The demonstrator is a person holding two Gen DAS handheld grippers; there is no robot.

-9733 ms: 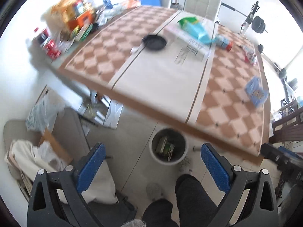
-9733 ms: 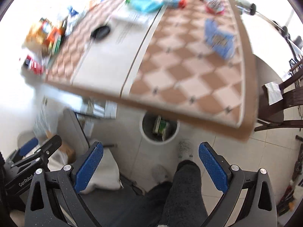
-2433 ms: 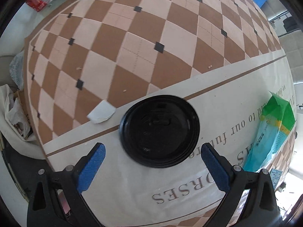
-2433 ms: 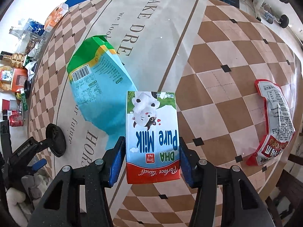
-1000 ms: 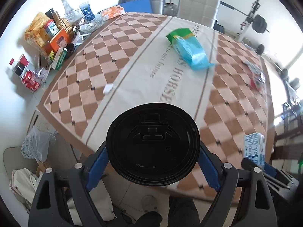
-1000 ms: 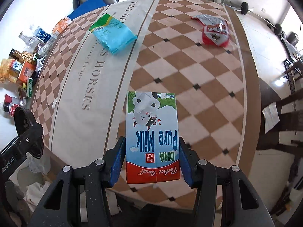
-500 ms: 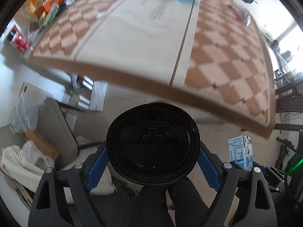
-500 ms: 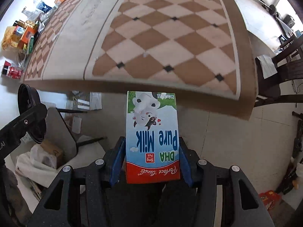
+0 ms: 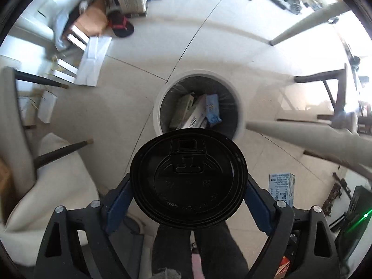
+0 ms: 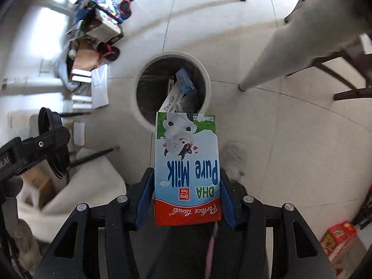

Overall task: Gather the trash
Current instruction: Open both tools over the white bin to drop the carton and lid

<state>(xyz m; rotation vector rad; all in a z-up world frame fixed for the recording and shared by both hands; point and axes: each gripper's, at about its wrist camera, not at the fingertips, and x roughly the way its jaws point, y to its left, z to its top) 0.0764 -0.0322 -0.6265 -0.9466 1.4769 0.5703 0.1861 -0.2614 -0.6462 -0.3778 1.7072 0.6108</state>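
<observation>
A round white trash bin [image 9: 240, 118] with a dark liner stands on the pale tiled floor [image 9: 130, 97]. Inside it lie several flattened cartons [image 9: 188, 114] and a light blue packet [image 9: 212, 110], leaning against one another; from the right wrist view the same blue packet [image 10: 184, 81] sits uppermost over a white carton.

Just short of the bin's near rim, the left gripper [image 9: 188, 193] holds a black plastic cup lid [image 9: 188, 177] flat-on to its camera, the blue pads touching the lid's edge on either side. Its jaws are opening, with the lid between them. The lid's upper edge overlaps the bin's near rim in that view.

The right gripper [image 10: 187, 197] is clamped on a milk carton [image 10: 187, 169] printed "Pure Milk", its pads pressed against both long sides. The carton's far end covers the bin's near rim [image 10: 139, 114].

Around the bin: a pale table leg [image 10: 267, 62] lands to its right, a dark chair frame [image 9: 334, 93] further right, and a pile of boxes and bags [image 10: 93, 37] to the upper left. A white cushion [image 9: 58, 186] lies at the lower left. The person's dark trouser legs [image 9: 197, 251] show under the lid.
</observation>
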